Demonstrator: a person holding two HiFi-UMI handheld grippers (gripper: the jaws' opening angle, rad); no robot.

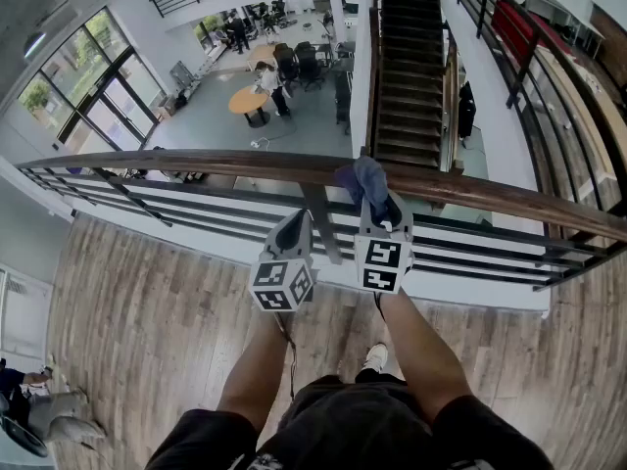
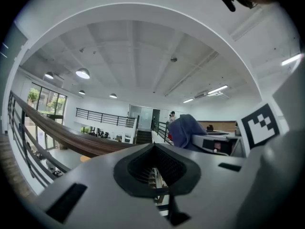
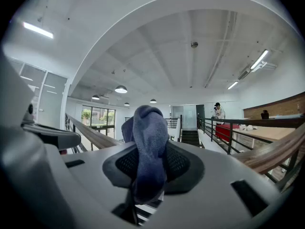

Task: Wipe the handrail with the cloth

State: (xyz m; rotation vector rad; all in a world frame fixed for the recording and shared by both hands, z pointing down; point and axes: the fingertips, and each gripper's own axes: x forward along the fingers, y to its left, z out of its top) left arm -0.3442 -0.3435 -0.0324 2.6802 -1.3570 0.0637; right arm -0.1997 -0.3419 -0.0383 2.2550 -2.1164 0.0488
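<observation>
- Blue cloth (image 1: 367, 176) is pinched in the right tongs (image 1: 382, 207), lying over the wooden handrail (image 1: 196, 162).
- Left tongs (image 1: 294, 220) are closed and empty beside them.

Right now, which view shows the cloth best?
Right gripper view: the blue cloth fills the centre, pinched by the right gripper. Head view shows it small, bunched at the handrail; left gripper view catches only a side lump.

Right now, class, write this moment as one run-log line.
step: wipe handrail | right gripper: shut on cloth, cloth over rail top | left gripper: shut, empty, off the rail
</observation>
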